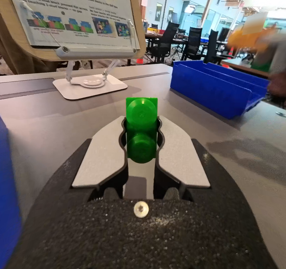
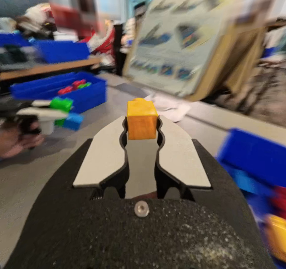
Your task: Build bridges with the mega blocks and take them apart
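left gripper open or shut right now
Shut: the left gripper has both fingers pressed against the sides of a green block.

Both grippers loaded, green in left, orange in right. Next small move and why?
Probably set the orange block on the table: the right gripper and left gripper each clamp a separate block, the green two-stud block faces studs up, and no base shows before it.

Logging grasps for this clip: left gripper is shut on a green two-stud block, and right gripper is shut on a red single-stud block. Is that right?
Not quite. The right gripper is shut on an orange single-stud block, not a red one, as the right wrist view shows. The left gripper is indeed shut on the green two-stud block.
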